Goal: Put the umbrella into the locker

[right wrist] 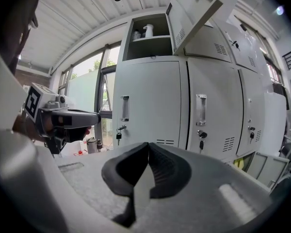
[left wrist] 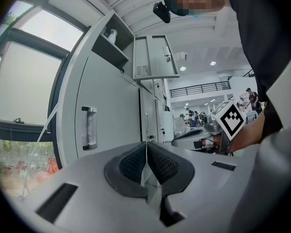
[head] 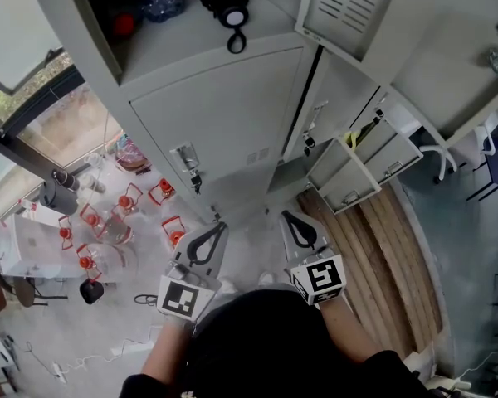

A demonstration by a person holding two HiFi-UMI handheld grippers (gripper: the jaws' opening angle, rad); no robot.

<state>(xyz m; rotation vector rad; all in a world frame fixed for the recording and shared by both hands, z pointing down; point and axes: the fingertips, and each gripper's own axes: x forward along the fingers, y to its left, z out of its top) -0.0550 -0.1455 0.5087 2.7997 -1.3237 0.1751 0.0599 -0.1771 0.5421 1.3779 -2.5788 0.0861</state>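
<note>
My left claw (left wrist: 146, 147) is shut tight. Its two dark pads (left wrist: 131, 164) press together and nothing is between them. My right claw (right wrist: 148, 147) is shut too. Its pads touch each other and it holds nothing.

From the head view, both claws sit low and side by side. They point at the grey lockers and do not touch them. Each claw has a cube (head: 319, 279) with black and white squares on it.

In front of the claws is a closed locker door (head: 220, 118) with a handle and a key (head: 196, 178) hanging from its lock.

Above that door is the open locker (head: 178, 36). Its own door (head: 349, 7) hangs wide open to the right. The black umbrella (head: 227, 5) lies inside. Its round end and loop strap (head: 236, 41) are at the front edge of the shelf. A white bottle (right wrist: 148, 31) stands in there too.

Well to the right, lower down, a small locker (head: 349, 177) stands open with something yellow inside.
</note>
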